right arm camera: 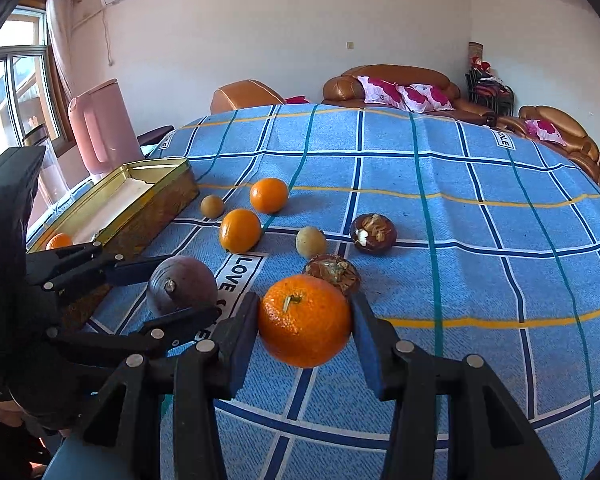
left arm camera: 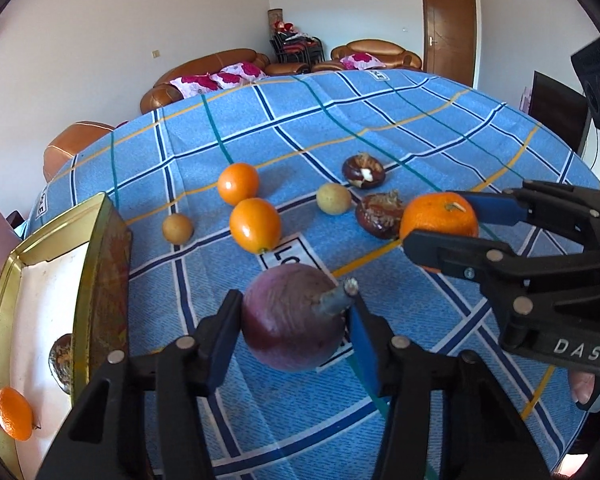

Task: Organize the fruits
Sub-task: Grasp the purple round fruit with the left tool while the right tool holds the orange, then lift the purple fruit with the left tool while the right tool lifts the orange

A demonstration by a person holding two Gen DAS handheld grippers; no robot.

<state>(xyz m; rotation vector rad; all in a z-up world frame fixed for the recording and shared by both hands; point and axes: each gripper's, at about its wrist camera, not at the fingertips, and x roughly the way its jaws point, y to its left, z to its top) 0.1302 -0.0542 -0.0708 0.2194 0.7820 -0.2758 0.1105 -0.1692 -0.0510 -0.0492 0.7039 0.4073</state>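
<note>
My left gripper (left arm camera: 294, 330) is shut on a purple passion fruit (left arm camera: 296, 322), also in the right wrist view (right arm camera: 182, 284). My right gripper (right arm camera: 305, 320) is shut on a large orange (right arm camera: 305, 320), seen from the left wrist view (left arm camera: 440, 218). Both fruits are low over the blue checked tablecloth (right arm camera: 440, 240). Two small oranges (left arm camera: 238, 183) (left arm camera: 255, 224), two yellowish round fruits (left arm camera: 177, 228) (left arm camera: 333, 198) and two dark mangosteens (left arm camera: 363, 171) (left arm camera: 380, 215) lie on the cloth. A gold tin box (left arm camera: 96, 264) at the left holds an orange (left arm camera: 14, 414) and a dark fruit (left arm camera: 61, 358).
A pink kettle (right arm camera: 100, 128) stands beyond the tin near the table's left edge. Brown sofas (right arm camera: 396, 88) with flowered cushions sit behind the table. The tablecloth stretches far and right of the fruits.
</note>
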